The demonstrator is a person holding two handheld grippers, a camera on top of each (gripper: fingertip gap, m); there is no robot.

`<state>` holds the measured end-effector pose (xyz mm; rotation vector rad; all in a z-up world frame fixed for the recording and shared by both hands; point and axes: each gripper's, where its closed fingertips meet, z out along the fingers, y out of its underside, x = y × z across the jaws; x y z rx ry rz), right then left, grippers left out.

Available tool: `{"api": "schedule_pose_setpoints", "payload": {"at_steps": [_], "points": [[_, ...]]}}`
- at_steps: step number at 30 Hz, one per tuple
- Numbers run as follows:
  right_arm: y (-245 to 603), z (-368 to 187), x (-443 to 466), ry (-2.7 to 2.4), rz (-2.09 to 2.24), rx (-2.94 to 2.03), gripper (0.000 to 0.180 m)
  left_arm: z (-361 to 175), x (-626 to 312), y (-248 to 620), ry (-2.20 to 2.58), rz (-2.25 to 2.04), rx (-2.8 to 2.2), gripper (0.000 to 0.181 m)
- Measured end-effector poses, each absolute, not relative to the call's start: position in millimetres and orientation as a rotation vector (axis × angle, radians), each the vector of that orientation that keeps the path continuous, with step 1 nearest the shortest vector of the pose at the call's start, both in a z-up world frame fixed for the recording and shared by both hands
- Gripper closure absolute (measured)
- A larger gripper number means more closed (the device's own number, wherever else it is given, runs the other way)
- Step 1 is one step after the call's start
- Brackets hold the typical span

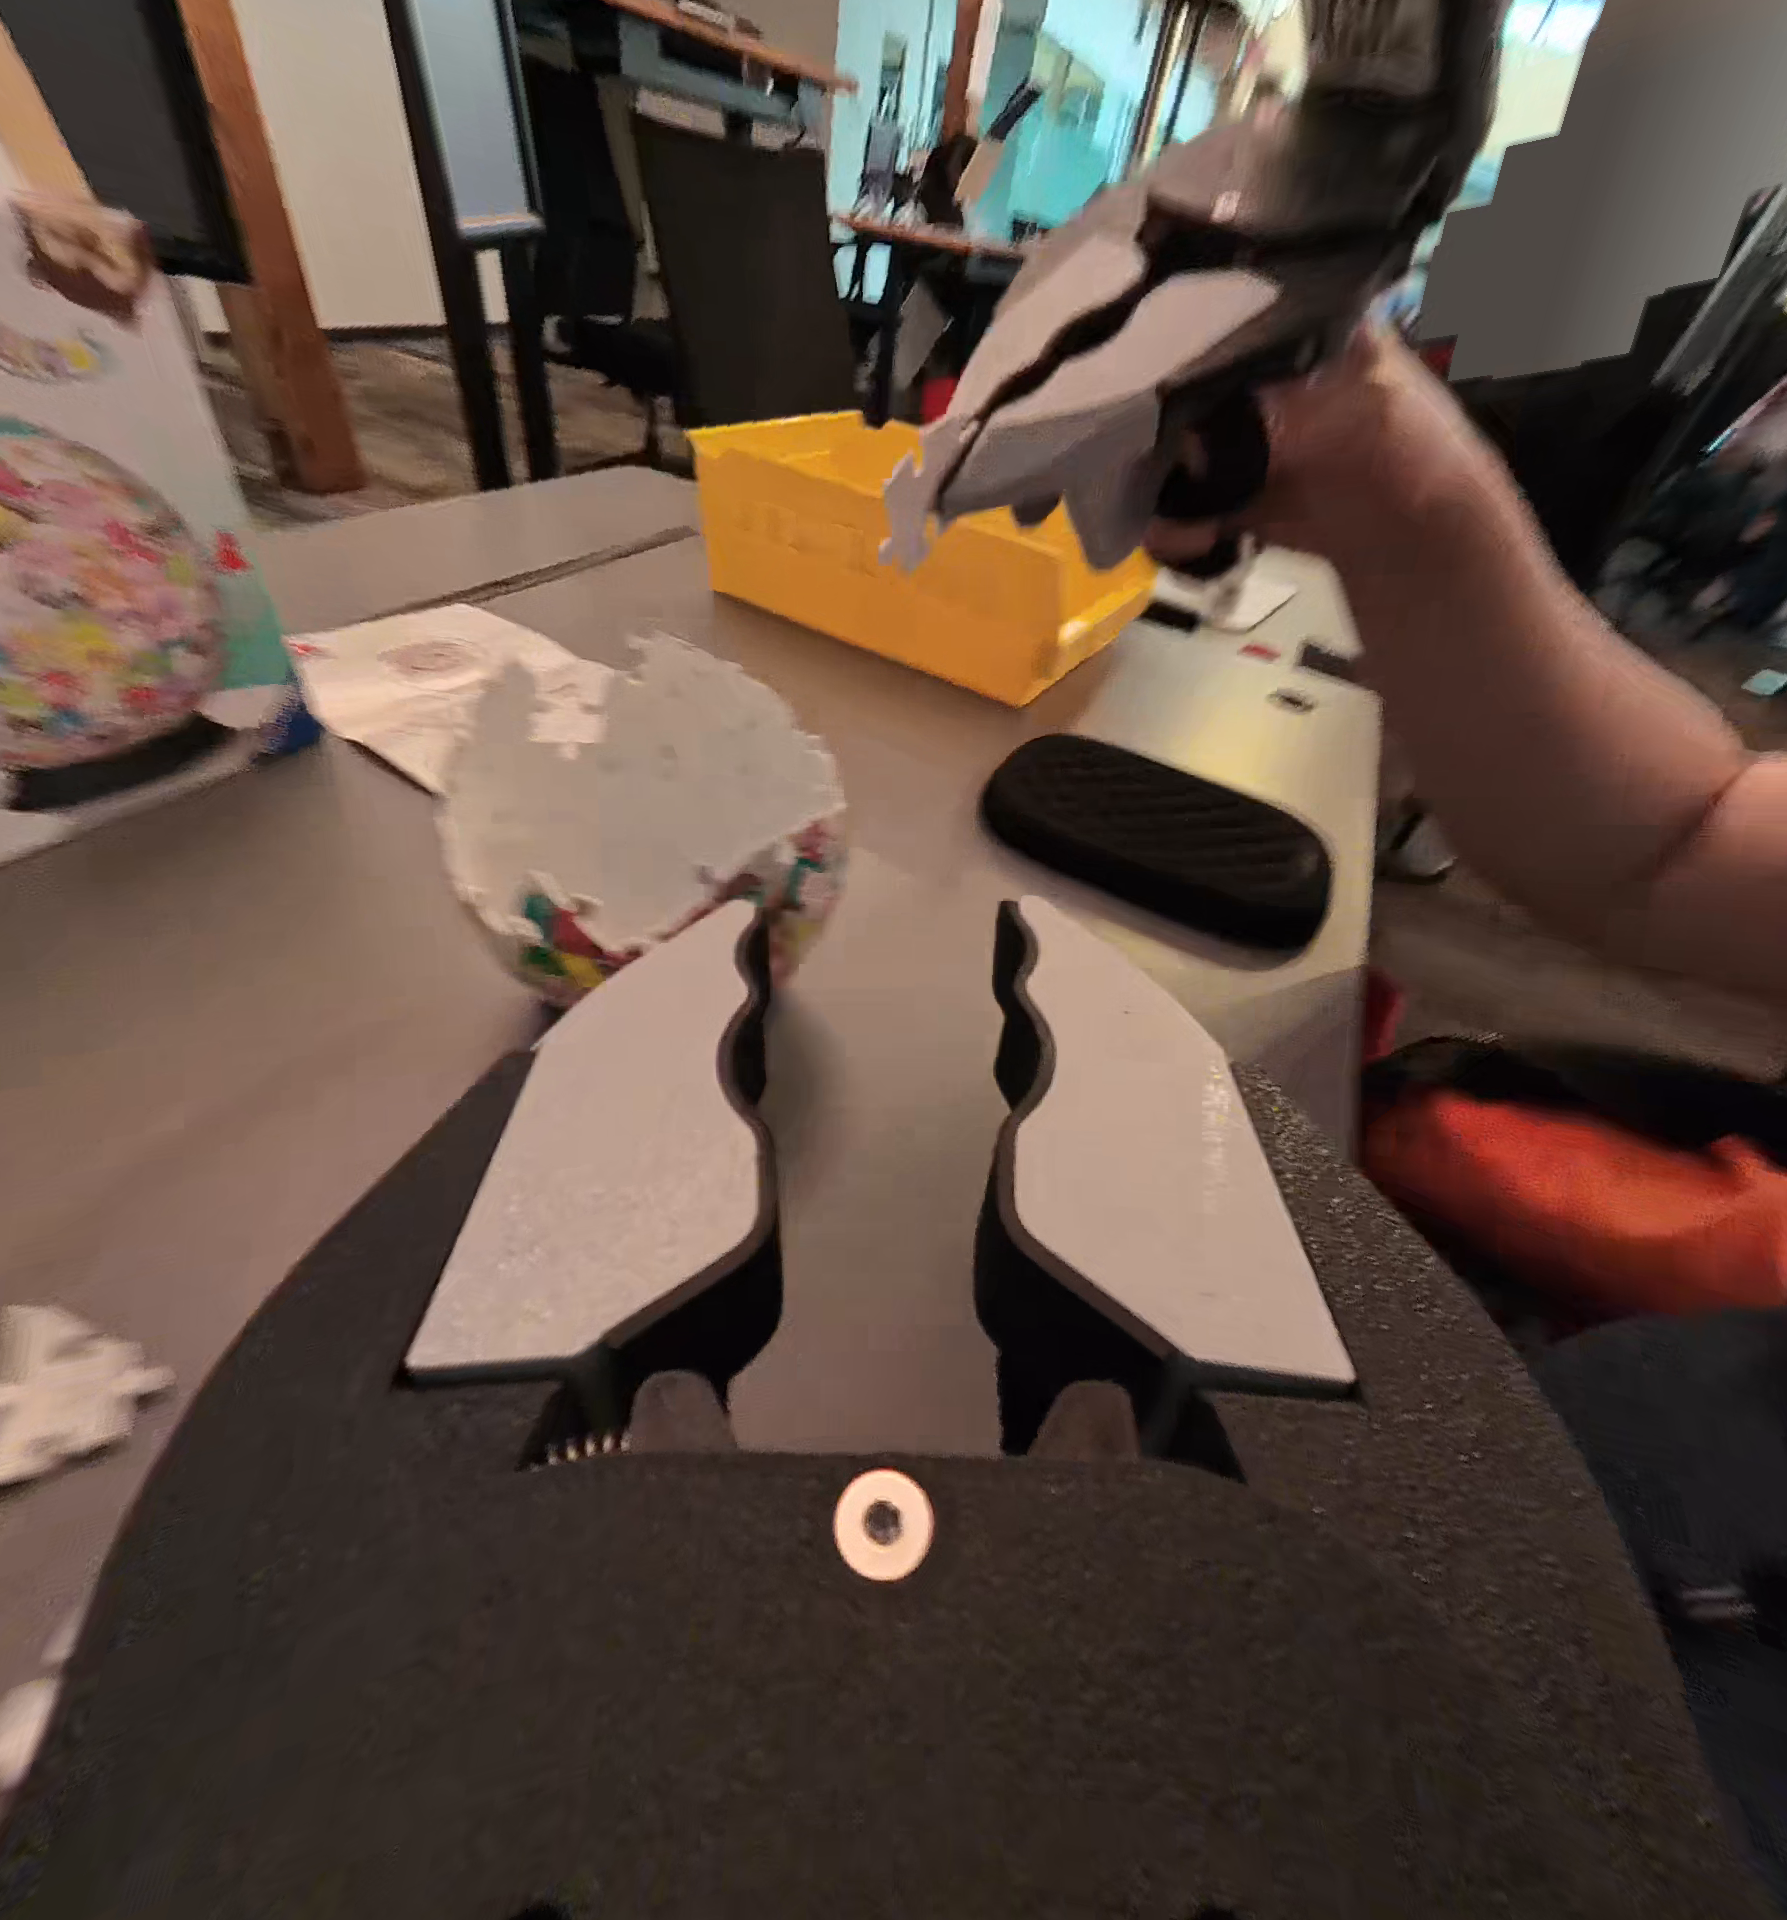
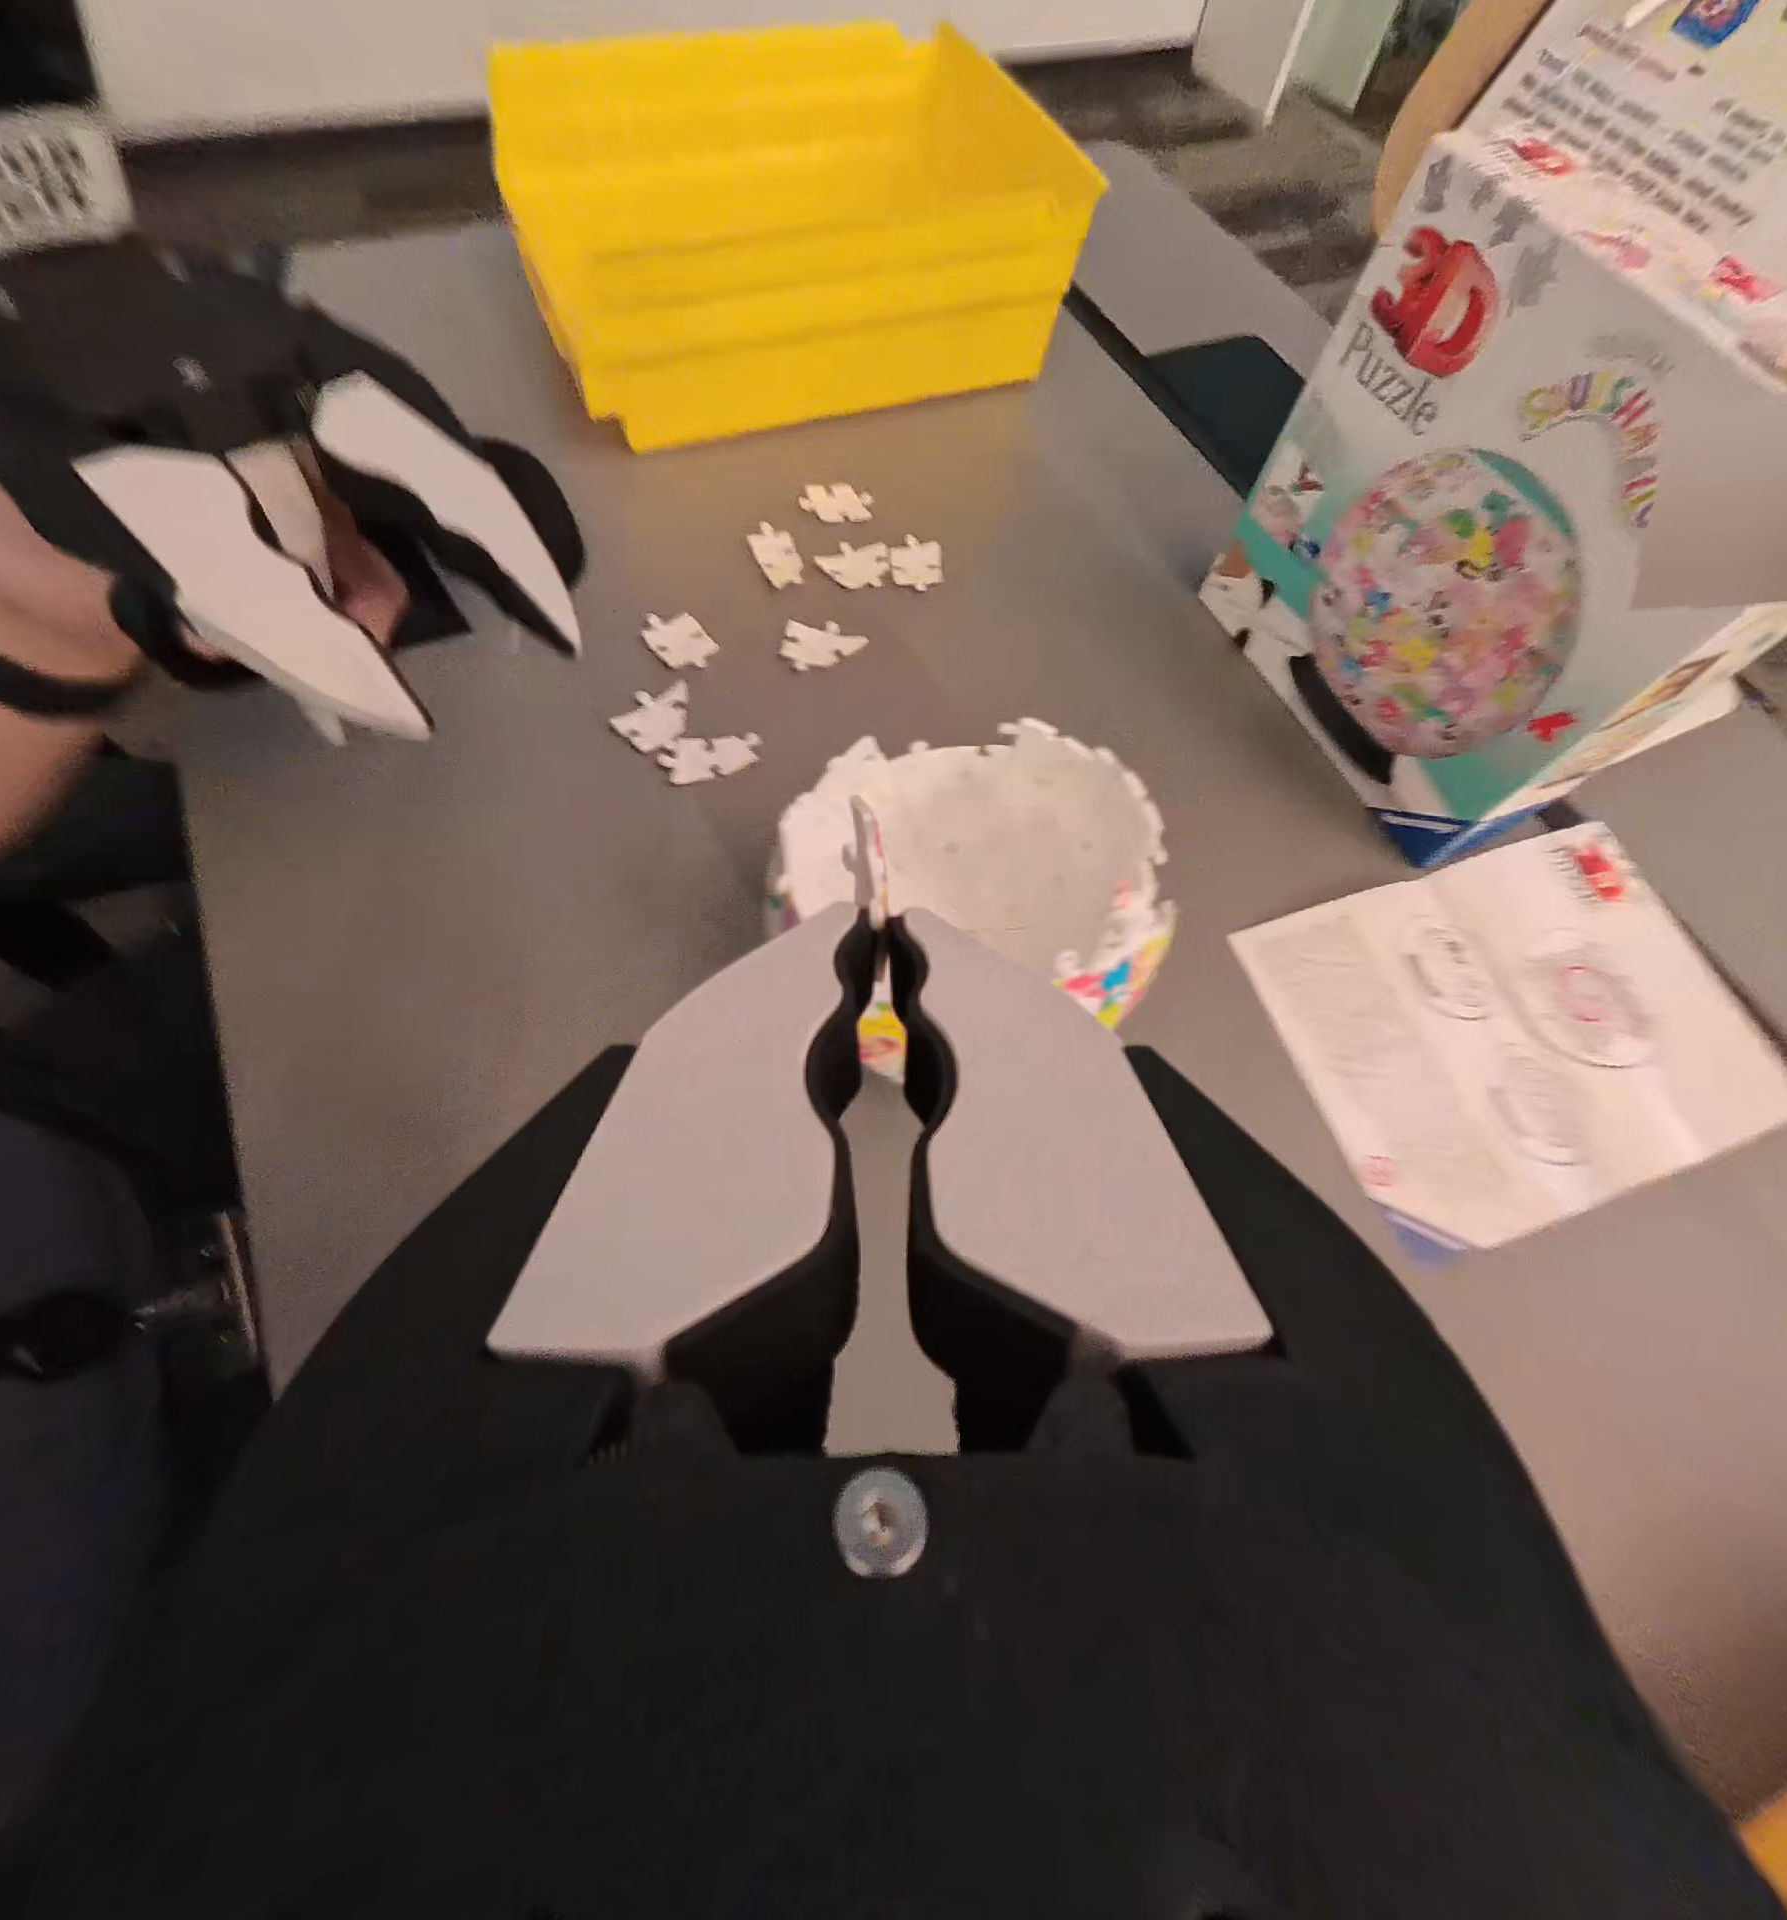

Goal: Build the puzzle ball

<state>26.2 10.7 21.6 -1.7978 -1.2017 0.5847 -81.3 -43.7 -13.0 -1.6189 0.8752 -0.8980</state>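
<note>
- The right gripper (image 2: pixel 881 920) is hanging above the table (image 2: pixel 515 987) with its jaws pressed together on a single puzzle piece (image 2: pixel 865 854), which is standing on edge past the tips.
- In the left wrist view the same right gripper (image 1: pixel 946 499) is showing high up in a person's hand (image 1: pixel 1388 488), and the puzzle piece (image 1: pixel 910 509) is dangling from it in front of the yellow bin (image 1: pixel 910 582).
- The left gripper (image 1: pixel 878 925) is hovering low over the table (image 1: pixel 193 1039) with its jaws spread wide and nothing between them.
- The puzzle ball (image 2: pixel 1014 873), only partly built, is sitting on the table as an open bowl: white inside, coloured outside, ragged rim upward.
- In the left wrist view the puzzle ball (image 1: pixel 640 810) is lying just beyond the left finger's tip.
- Loose pieces (image 2: pixel 827 566) are lying white side up in a scatter between the ball and the yellow bin (image 2: pixel 795 229).
- More loose pieces (image 1: pixel 47 1392) are sitting at the near left edge of the left wrist view.
- The puzzle box (image 2: pixel 1471 561) is standing to the right of the ball, with an unfolded instruction sheet (image 2: pixel 1512 1039) lying flat in front of it.
- A black oval pad (image 1: pixel 1159 836) is resting on the table, right of the ball in the left wrist view.
- The left gripper (image 2: pixel 499 675) is showing far left in the right wrist view, well apart from the ball.
</note>
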Motion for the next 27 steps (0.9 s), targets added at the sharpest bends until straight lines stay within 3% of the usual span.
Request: {"api": "schedule_pose_setpoints", "payload": {"at_steps": [4,11,27], "points": [[52,24,26,-1.377,0.309,-1.930,0.176,11,-96,10,1.035,-0.672,-1.609,0.128],[92,-8,12,-1.534,0.206,-2.141,0.176,9,-64,75,1.352,-0.668,-1.604,0.128],[114,-27,9,-1.752,0.258,-2.106,0.176,-23,-7,117,1.590,-0.886,-1.730,0.145]]}}
